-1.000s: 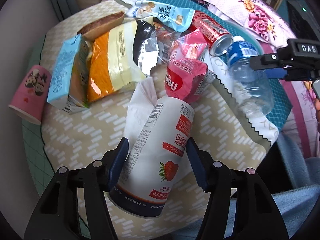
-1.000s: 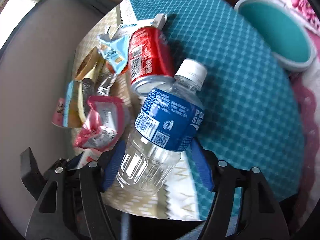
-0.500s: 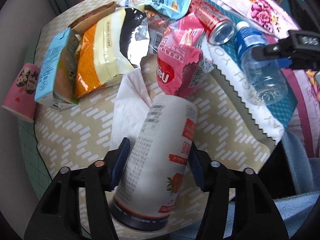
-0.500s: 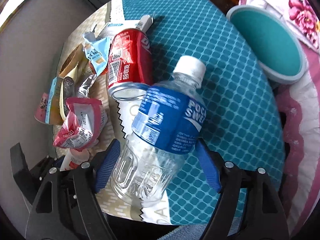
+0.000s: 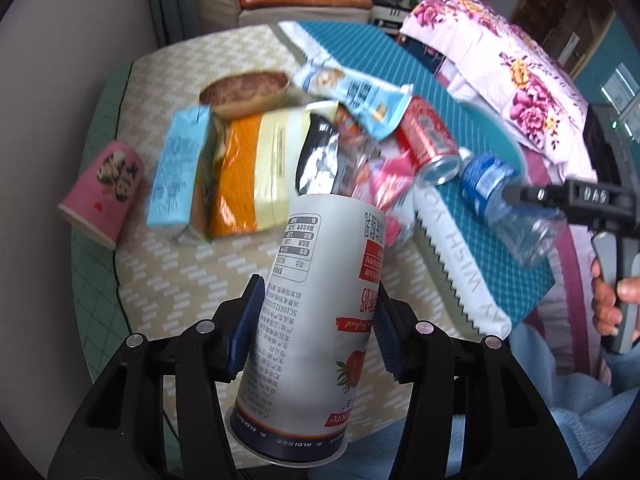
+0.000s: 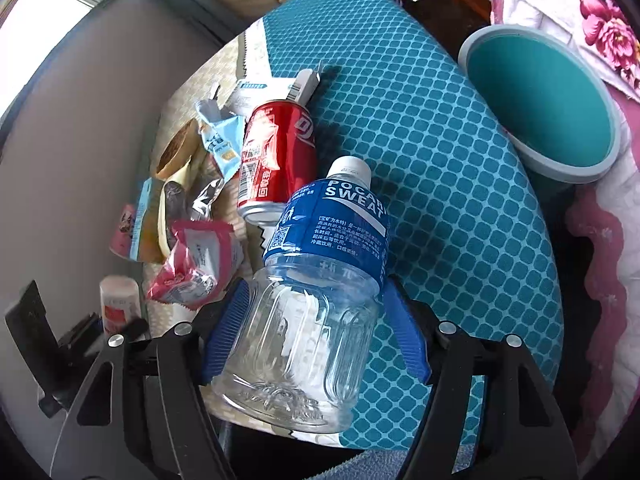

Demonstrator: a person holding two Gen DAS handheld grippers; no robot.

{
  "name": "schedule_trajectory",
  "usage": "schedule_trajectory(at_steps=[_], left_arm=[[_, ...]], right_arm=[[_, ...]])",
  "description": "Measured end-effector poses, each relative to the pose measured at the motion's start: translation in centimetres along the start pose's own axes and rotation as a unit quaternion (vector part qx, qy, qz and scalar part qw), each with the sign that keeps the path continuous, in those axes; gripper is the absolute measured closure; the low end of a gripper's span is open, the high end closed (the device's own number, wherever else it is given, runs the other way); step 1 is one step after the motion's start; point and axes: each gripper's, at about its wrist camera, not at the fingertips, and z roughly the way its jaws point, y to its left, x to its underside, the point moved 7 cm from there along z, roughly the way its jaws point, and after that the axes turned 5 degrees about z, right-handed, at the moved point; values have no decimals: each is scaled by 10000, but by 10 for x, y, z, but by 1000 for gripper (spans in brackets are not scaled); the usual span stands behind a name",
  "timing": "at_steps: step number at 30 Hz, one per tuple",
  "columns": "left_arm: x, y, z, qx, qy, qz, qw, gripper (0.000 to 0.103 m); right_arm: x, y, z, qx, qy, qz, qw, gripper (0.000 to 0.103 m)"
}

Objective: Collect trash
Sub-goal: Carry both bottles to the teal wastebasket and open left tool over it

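My left gripper (image 5: 318, 320) is shut on a white strawberry yogurt cup (image 5: 320, 248), held bottom toward the camera above the beige mat (image 5: 168, 280). My right gripper (image 6: 314, 296) has its jaws closing on a clear plastic bottle (image 6: 332, 224) with a blue label and white cap. Both blue pads lie against the bottle's sides. In the left wrist view the bottle (image 5: 504, 200) hangs tilted over the teal mat's edge, and a person's hand (image 5: 612, 304) holds that gripper's handle. The cup (image 6: 118, 300) shows at the lower left of the right wrist view.
A red can (image 6: 276, 160) lies on the teal mat (image 6: 440, 160) beside a pink wrapper (image 6: 196, 264). An orange and yellow chip bag (image 5: 256, 172), a light blue carton (image 5: 176, 172) and a pink paper cup (image 5: 104, 192) lie on the beige mat. A teal bin (image 6: 540, 96) stands at the right.
The left gripper has risen with the yogurt cup, and the white tissue under it has left the view. The right gripper opened wider around the bottle, then narrowed again.
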Motion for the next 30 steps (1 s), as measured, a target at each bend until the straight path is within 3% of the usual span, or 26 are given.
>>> schedule_trajectory(at_steps=[6,15,16,22,30], left_arm=[[-12,-23,19,-48,134,36,9999,50],[-30,-34,22,-138,10,-8,9999,50],[-31,-33,22,-139,7,-35,9999,50],[-49,-45,12,-125,-134,49,9998,50],[-87,-90,4,81,-403,426,9982,50]], right_arm=[[10,-7,14,150,425,-134,9989,37],[7,-4,38,329,562,-198,9977,34],[7,-4,39,267,531,-199,9980,38],[1,-6,23,-319,396,12,9987,38],[-31,-15,-36,-816,-266,235,9960,38]])
